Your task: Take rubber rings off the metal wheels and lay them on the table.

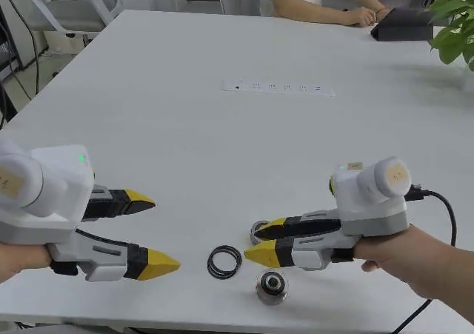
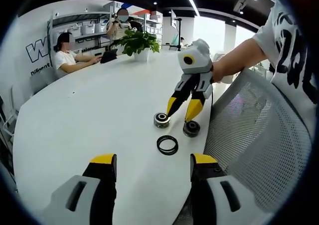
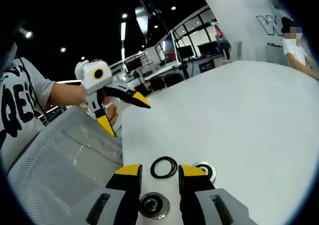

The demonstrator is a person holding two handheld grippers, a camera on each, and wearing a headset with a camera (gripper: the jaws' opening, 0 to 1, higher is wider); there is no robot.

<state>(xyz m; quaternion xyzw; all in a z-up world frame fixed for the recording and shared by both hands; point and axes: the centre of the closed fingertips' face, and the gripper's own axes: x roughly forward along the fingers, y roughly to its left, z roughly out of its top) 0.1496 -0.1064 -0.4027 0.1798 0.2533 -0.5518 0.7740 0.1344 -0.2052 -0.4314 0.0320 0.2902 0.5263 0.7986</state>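
Observation:
Black rubber rings lie overlapping on the white table near its front edge. One metal wheel stands just right of them, close to the edge. A second wheel sits partly behind my right gripper. That gripper hovers open above the two wheels, holding nothing. My left gripper is open and empty, left of the rings and pointing toward them.
A socket strip is set into the table's middle. A person sits at the far end beside a black case. A plant stands at the far right. A mesh chair is right at the front edge.

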